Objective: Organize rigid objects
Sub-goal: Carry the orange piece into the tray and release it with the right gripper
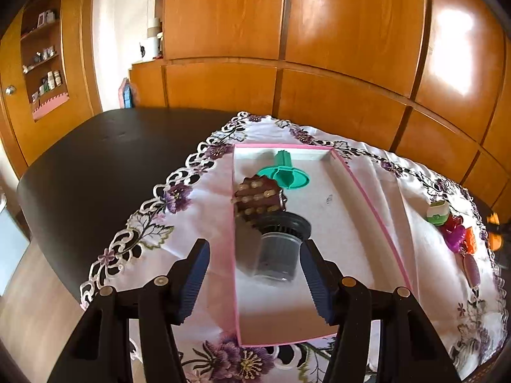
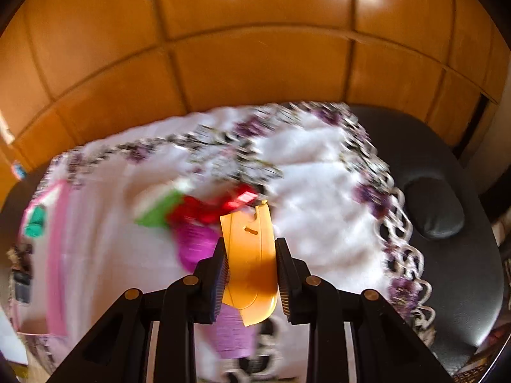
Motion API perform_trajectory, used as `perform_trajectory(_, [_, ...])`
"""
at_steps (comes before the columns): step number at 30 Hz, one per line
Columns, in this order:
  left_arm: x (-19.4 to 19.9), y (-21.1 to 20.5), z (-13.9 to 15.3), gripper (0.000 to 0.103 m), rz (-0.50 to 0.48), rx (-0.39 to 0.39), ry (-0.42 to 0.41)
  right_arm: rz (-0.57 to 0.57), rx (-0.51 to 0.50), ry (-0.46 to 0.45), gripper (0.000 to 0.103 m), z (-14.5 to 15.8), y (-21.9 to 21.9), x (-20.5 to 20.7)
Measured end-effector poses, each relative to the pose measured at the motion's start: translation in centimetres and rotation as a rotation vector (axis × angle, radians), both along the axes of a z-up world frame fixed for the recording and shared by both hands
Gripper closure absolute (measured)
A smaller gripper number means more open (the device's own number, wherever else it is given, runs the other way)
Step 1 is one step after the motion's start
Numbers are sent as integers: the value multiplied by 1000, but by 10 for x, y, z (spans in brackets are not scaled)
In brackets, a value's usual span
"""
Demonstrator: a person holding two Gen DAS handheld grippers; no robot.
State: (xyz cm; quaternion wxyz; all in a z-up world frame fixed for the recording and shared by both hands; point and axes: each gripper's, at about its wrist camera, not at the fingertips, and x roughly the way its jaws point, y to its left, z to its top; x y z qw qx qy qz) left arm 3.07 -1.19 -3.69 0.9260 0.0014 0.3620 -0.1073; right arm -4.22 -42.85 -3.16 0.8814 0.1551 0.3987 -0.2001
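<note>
A pink-rimmed shallow box [image 1: 373, 214] lies on the embroidered cloth. In it are a green plastic piece [image 1: 284, 172], a brown studded object [image 1: 258, 199] and a dark cup-like filter [image 1: 281, 249]. My left gripper [image 1: 254, 274] is open above the box's near end, its jaws on either side of the filter and apart from it. My right gripper [image 2: 250, 274] is shut on a yellow plastic piece [image 2: 250, 255], held above the cloth. Under and beyond it, blurred, lie a green and white object [image 2: 159, 207], red pieces [image 2: 207, 209] and a magenta piece [image 2: 194, 242].
In the left wrist view, small toys [image 1: 453, 233] lie on the cloth right of the box. The black table [image 1: 95, 166] extends left past the cloth. Wooden cabinets [image 1: 319, 63] stand behind. In the right wrist view, the box edge [image 2: 57, 239] is at far left.
</note>
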Motion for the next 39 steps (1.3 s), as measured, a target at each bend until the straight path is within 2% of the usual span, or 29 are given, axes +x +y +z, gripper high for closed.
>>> perform_trajectory(7, [2, 11, -1, 43, 29, -17, 9, 297, 30, -38, 75, 28, 98, 56])
perform_trajectory(16, [8, 33, -2, 43, 96, -27, 15, 578, 125, 4, 75, 12, 216, 125])
perform_trajectory(22, [15, 47, -6, 43, 137, -36, 30, 621, 115, 106, 75, -27, 269, 181])
perform_trajectory(28, [18, 50, -11, 43, 146, -27, 37, 658, 121, 196, 75, -55, 292, 211])
perform_trajectory(31, [19, 51, -13, 43, 152, -25, 41, 673, 112, 160, 73, -48, 296, 203])
perform_trajectory(32, [19, 51, -13, 43, 152, -25, 40, 674, 114, 153, 69, -45, 296, 200])
perform_trajectory(39, [12, 46, -6, 43, 139, -19, 10, 670, 80, 64, 68, -20, 289, 175])
